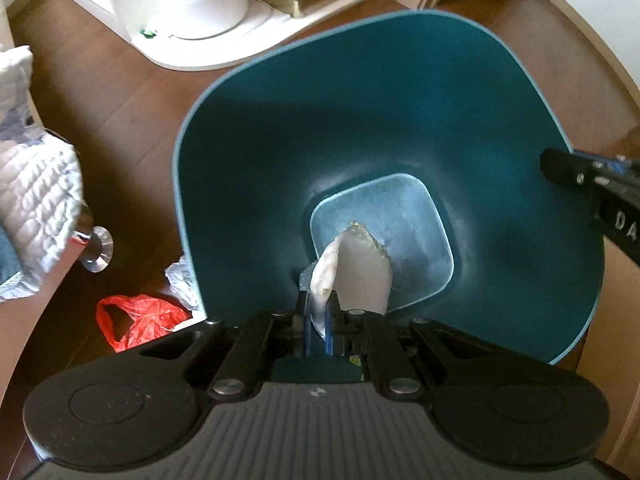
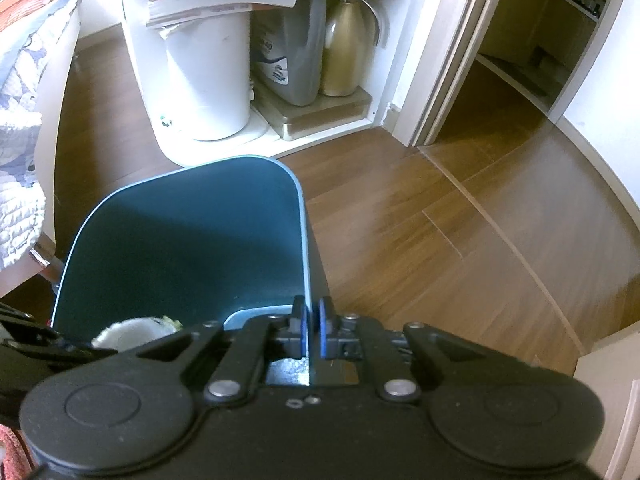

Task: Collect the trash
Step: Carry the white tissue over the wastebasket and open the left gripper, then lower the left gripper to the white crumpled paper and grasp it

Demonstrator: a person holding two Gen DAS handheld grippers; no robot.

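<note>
Left gripper, pinching the white wrapper at centre frame above the teal bin; right gripper clamps the bin's rim. We should release only well inside.

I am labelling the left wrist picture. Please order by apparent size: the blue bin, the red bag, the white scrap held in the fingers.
1. blue bin
2. white scrap, though nearer the camera
3. red bag, partly hidden
</note>
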